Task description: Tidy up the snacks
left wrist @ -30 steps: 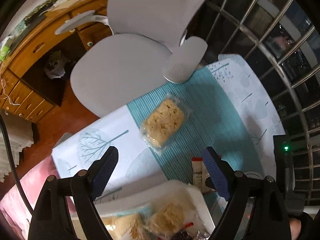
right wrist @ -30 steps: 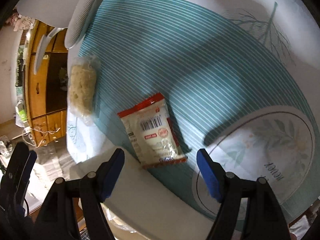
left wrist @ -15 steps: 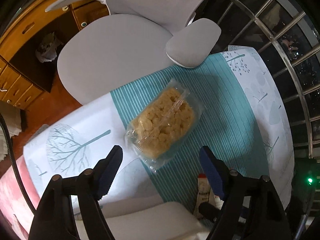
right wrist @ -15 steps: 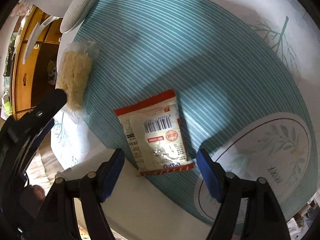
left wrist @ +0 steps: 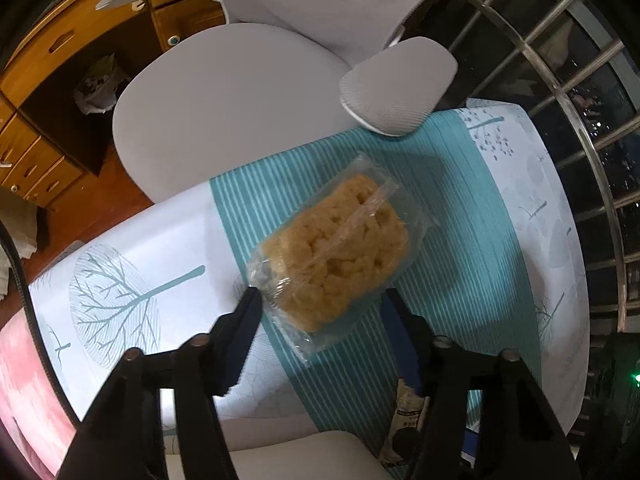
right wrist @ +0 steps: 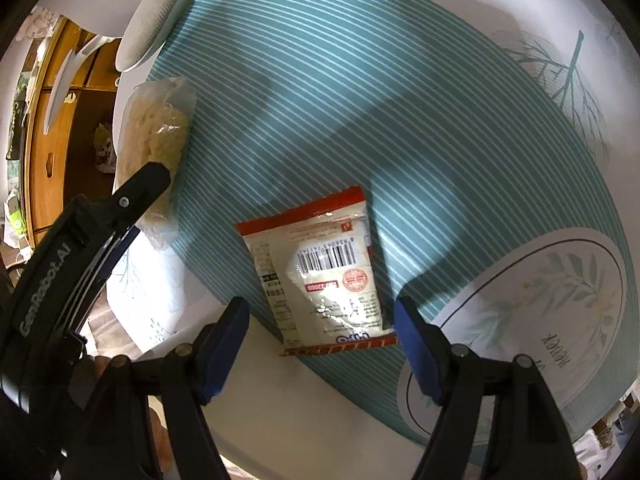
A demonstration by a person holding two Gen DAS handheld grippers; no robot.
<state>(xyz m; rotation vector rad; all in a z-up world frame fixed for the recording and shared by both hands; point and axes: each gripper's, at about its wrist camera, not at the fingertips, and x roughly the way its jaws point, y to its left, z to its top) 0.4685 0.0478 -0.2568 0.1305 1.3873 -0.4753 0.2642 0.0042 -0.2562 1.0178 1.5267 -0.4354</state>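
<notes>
A clear bag of yellow puffed snack [left wrist: 336, 256] lies on the teal striped tablecloth; it also shows in the right wrist view [right wrist: 158, 148]. My left gripper [left wrist: 324, 320] is open, its fingers on either side of the bag's near end. A white and red snack packet [right wrist: 324, 276] lies barcode up on the cloth; its top edge also shows in the left wrist view [left wrist: 404, 416]. My right gripper [right wrist: 322, 336] is open with the packet's near end between its fingers. The left gripper's body [right wrist: 80, 248] shows at the left of the right wrist view.
A white container rim [right wrist: 320, 408] lies at the near table edge, also in the left wrist view [left wrist: 300, 456]. A white plate [right wrist: 560, 328] sits at the right. A grey office chair [left wrist: 240, 100] stands against the far table edge. A window grille [left wrist: 580, 120] is at the right.
My left gripper has moved forward and down onto the puffed snack bag, and its fingers have narrowed around it. My right gripper has come closer to the red and white packet.
</notes>
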